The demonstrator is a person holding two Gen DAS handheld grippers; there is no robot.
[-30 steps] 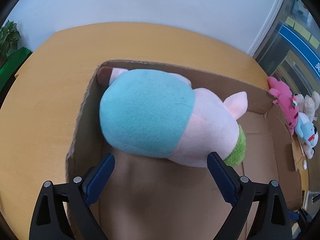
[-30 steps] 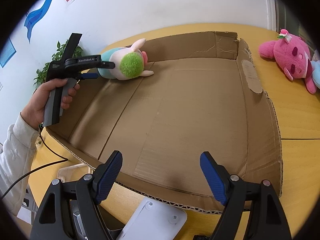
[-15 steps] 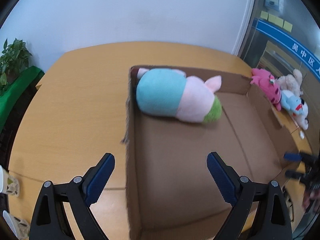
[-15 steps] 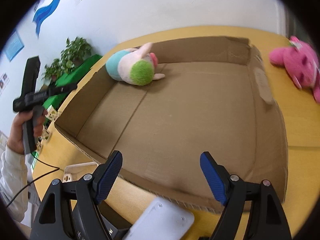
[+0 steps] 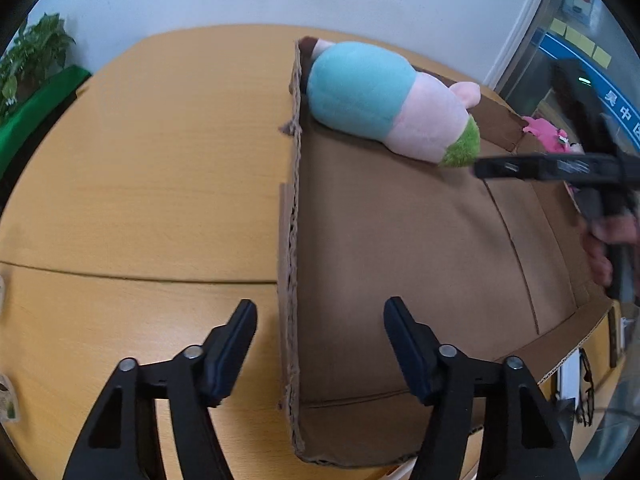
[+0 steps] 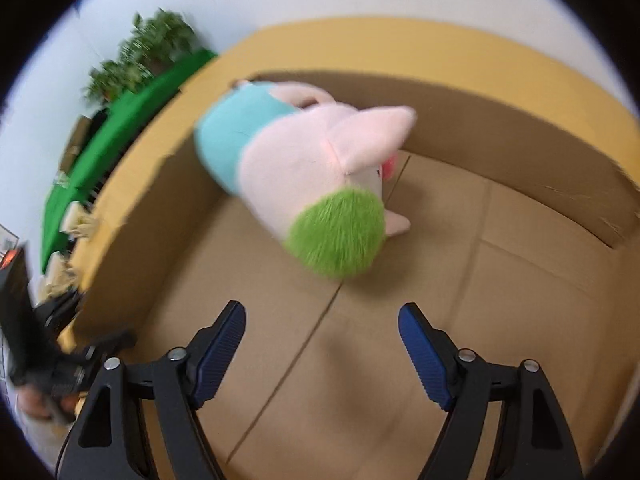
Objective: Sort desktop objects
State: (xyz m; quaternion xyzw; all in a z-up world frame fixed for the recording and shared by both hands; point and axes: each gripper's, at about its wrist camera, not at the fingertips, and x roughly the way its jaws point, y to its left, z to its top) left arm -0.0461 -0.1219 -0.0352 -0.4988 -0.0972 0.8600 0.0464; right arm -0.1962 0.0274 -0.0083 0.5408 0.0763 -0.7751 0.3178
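Note:
A plush toy with a teal body, pink head and green tuft lies in the far left corner of the open cardboard box. My left gripper is open and empty, held above the box's left wall, well back from the toy. My right gripper is open and empty inside the box, close in front of the toy's green tuft. The right gripper also shows in the left wrist view, beside the toy's head.
The box sits on a wooden table. A pink plush lies beyond the box's far right corner. A green stand with a plant is off the table's far left.
My left gripper pulled back from the toy and out over the box's left wall. My right gripper moved forward into the box, close up to the toy.

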